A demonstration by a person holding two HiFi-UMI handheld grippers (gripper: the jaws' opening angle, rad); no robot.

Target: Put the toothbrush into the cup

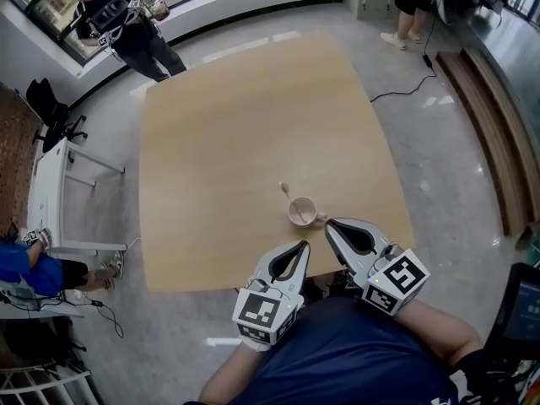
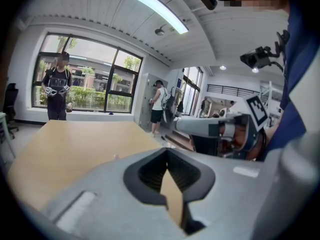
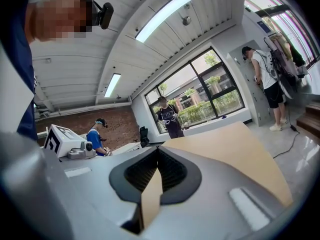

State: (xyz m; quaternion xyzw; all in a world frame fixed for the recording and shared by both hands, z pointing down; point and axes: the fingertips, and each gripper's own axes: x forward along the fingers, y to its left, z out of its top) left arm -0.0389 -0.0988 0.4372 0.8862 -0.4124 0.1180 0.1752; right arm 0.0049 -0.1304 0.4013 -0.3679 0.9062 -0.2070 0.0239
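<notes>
A pale cup point(image 1: 302, 212) stands on the wooden table point(image 1: 236, 125) near its front edge. The toothbrush point(image 1: 286, 192) leans in it, its end sticking out up and to the left. My left gripper point(image 1: 305, 245) is shut and empty, its tip just in front of the cup. My right gripper point(image 1: 328, 223) is also shut and empty, close to the cup's right side. In the left gripper view the shut jaws of the left gripper point(image 2: 166, 151) hide the cup. In the right gripper view the shut right gripper point(image 3: 158, 150) points along the table.
A person point(image 1: 118, 19) stands beyond the table's far end, holding grippers. Another person point(image 1: 25, 264) sits at the left beside a white desk point(image 1: 51, 184). A third person point(image 1: 413, 7) stands at the back right. A cable point(image 1: 405, 87) and a wooden bench point(image 1: 489, 125) lie to the right.
</notes>
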